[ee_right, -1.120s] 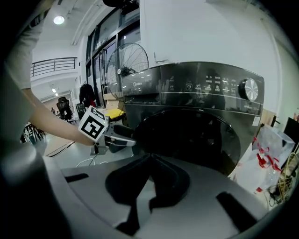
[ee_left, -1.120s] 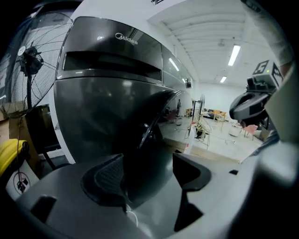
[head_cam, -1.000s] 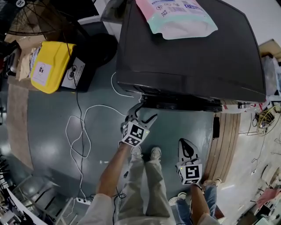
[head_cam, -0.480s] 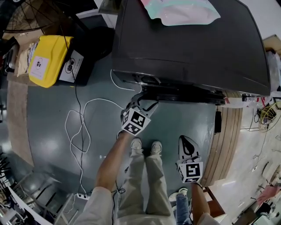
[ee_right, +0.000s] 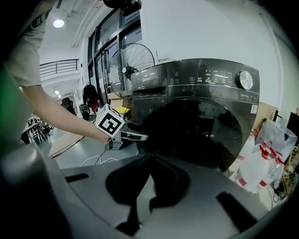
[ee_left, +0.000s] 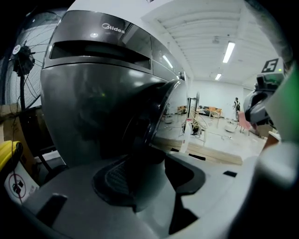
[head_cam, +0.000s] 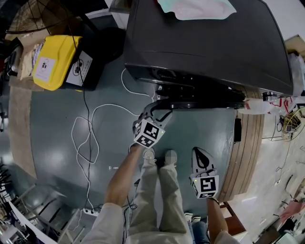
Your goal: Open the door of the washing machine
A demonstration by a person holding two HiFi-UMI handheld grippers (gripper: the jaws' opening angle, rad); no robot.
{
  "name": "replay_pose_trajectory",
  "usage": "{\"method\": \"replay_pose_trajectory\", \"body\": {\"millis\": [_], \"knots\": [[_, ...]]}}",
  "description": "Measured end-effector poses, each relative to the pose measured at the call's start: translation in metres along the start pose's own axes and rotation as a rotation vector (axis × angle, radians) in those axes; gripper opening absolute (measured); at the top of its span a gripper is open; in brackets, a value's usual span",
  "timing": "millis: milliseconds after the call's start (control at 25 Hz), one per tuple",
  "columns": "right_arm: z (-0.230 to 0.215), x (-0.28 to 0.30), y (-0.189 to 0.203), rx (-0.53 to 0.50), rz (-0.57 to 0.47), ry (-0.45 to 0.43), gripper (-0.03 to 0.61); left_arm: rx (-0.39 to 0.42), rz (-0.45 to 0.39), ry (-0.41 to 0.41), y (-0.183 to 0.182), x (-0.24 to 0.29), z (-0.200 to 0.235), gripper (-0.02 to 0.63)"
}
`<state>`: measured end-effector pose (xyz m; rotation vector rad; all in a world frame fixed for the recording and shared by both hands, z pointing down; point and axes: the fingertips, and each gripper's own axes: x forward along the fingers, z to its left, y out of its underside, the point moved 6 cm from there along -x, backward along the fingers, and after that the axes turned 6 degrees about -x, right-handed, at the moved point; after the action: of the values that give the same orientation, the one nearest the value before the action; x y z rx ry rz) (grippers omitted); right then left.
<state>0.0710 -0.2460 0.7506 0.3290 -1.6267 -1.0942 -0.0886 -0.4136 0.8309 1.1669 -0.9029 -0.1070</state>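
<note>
The dark grey washing machine (head_cam: 205, 43) stands at the top of the head view, its round door (head_cam: 200, 101) bulging from the front. My left gripper (head_cam: 157, 110) reaches the door's left edge. In the left gripper view the door's rim (ee_left: 154, 112) runs down between the jaws of that gripper (ee_left: 149, 177), which are closing around it. The right gripper view shows the glass door (ee_right: 196, 130) with the left gripper (ee_right: 135, 136) at its side. My right gripper (head_cam: 202, 156) hangs back over the floor, shut (ee_right: 149, 163) and holding nothing.
A pastel pouch (head_cam: 198, 7) lies on the machine's top. A yellow bag (head_cam: 55, 59) and a fan (head_cam: 28, 16) stand at the left. A white cable (head_cam: 90, 138) loops over the floor. A wooden platform (head_cam: 245, 143) and a plastic bag (ee_right: 261, 158) sit to the right.
My left gripper has moved up to the door's left edge and its jaws have narrowed around the rim. The right gripper has shifted only slightly.
</note>
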Motion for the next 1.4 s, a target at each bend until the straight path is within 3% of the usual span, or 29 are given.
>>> {"method": "replay_pose_trajectory", "body": {"millis": [520,800,1400], "knots": [[0.008,-0.037,0.013,-0.005,-0.005,-0.001,-0.002,-0.056,0.042,-0.012,0.026,-0.037,-0.059,0.162],[0.0,-0.045,0.013,0.03,-0.02,0.032,-0.002,-0.038,0.106,0.069,0.039,-0.058,-0.106,0.132],[0.006,-0.089,0.049,0.211,0.001,0.303,-0.002,0.107,0.2,0.257,0.046,-0.073,-0.149,0.098]]}}
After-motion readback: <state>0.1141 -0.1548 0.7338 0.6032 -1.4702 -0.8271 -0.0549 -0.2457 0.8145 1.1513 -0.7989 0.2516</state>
